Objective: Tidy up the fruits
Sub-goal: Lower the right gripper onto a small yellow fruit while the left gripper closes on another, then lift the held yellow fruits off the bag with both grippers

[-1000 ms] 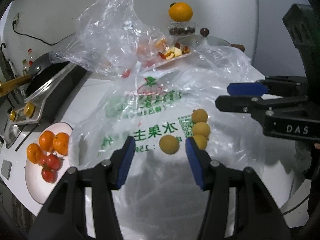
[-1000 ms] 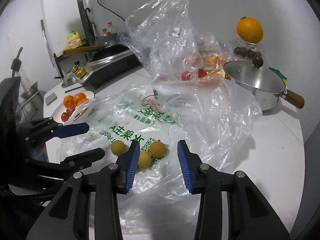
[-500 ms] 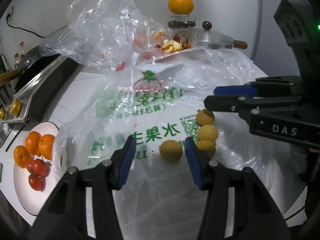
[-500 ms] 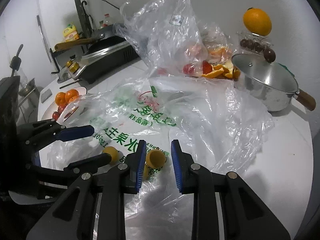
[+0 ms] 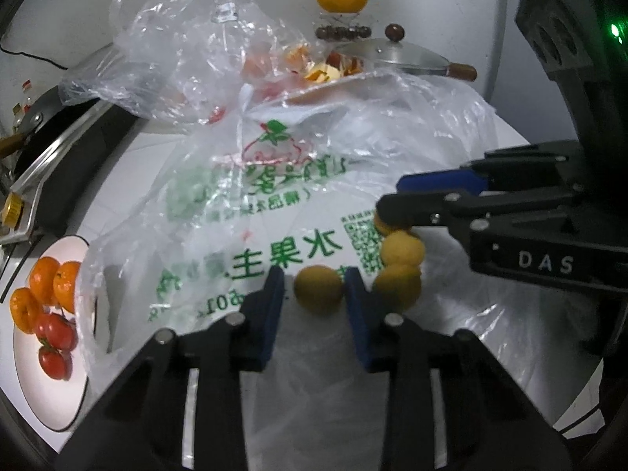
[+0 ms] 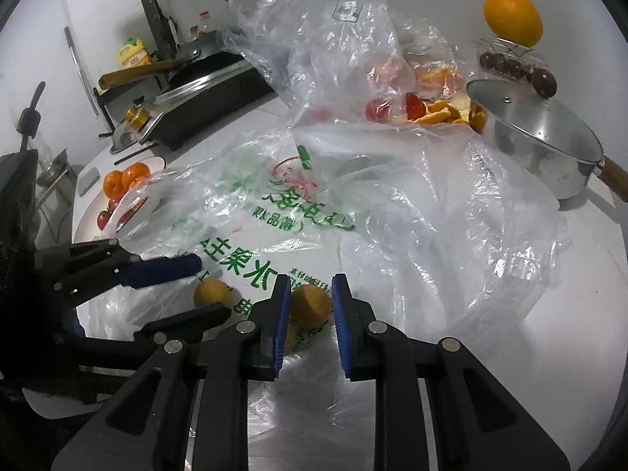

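Note:
Several small yellow fruits lie on a clear plastic bag (image 5: 274, 196) with green print. My left gripper (image 5: 314, 278) has one yellow fruit (image 5: 318, 292) between its blue pads. Its jaws are closing: the right pad touches the fruit and a thin gap shows at the left pad. My right gripper (image 6: 311, 280) is shut on another yellow fruit (image 6: 310, 306). It reaches in from the right in the left wrist view, over two more yellow fruits (image 5: 402, 249). A white plate (image 5: 47, 373) at the left holds oranges (image 5: 45, 278) and tomatoes (image 5: 55, 329).
A steel pot with a lid (image 6: 541, 129) stands at the back right. An orange (image 6: 512, 8) sits on a clear box behind it. A crumpled clear bag (image 6: 314, 39) with peel and fruit pieces rises at the back. At the far left are a stove and pan (image 6: 204, 90).
Both grippers came forward and down onto the yellow fruits. The right jaws shut on one fruit. The left jaws narrowed around another.

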A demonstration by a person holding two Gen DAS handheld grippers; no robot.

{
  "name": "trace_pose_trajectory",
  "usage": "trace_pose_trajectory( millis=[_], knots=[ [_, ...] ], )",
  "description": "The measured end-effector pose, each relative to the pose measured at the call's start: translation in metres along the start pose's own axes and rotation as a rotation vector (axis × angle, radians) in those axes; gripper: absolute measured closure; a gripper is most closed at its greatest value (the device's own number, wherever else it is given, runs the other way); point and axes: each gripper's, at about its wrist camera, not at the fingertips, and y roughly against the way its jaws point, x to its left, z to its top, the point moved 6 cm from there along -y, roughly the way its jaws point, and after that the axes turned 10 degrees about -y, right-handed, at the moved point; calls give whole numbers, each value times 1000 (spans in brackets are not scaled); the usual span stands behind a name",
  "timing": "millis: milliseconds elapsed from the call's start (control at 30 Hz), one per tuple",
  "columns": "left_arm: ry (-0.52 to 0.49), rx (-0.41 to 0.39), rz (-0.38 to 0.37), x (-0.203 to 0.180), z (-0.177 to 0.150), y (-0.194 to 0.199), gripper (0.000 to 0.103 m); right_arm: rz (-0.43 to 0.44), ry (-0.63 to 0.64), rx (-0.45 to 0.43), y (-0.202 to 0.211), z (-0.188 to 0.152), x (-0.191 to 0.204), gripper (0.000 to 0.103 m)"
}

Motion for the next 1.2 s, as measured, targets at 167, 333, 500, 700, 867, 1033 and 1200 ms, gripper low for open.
trace_pose_trajectory(
  millis=[167,333,500,700,867,1033,1200],
  knots=[
    [-10,1,-7,-3,0,1,75,2,-12,11,-3,0,0,80],
    [-13,-3,-13,-3,-1,3,75,2,-25,22,-4,0,0,79],
    [-18,-13,-14,-5,-1,7,75,-4,-34,44,-10,-2,1,76],
    [-13,-31,-3,0,1,15,75,-21,-22,24,-6,-1,4,76],
    [-14,-55,1,-1,3,27,75,-26,-12,-6,4,3,8,77],
    [-9,-78,11,1,3,39,75,-24,7,-31,16,6,18,77],
    [7,-101,21,8,1,54,75,-28,26,-53,26,8,31,77]
  ],
)
